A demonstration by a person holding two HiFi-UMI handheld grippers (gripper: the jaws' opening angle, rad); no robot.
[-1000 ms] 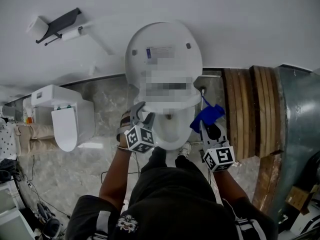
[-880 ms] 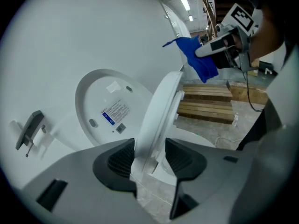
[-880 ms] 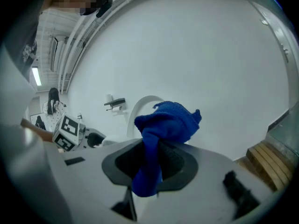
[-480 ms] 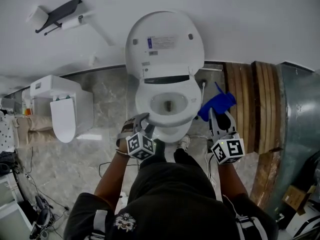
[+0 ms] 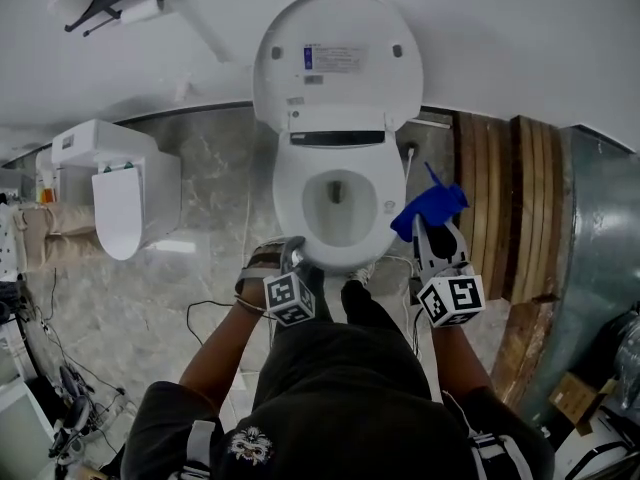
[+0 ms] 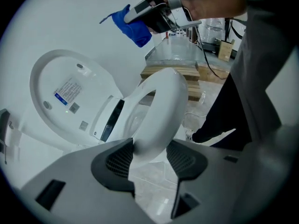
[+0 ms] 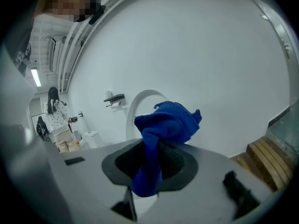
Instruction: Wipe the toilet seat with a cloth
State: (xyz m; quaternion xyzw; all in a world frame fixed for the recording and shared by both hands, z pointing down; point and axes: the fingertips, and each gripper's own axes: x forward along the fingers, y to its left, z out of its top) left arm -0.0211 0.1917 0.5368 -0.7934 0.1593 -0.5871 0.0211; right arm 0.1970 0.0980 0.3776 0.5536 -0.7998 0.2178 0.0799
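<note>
Left claw (image 5: pixel 297 252): jaws opening, standing either side of the front rim of the white toilet seat (image 5: pixel 296 204). The pads appear just clear of the rim, though the view is too close for me to be certain. The lid (image 5: pixel 335 58) stands raised against the wall behind.

Right claw (image 5: pixel 432 230): clamped tight on a blue cloth (image 5: pixel 428 211). The cloth bunches up beyond the tips and trails down between the pads. I hold it in the air just to the right of the seat, not touching it.
</note>
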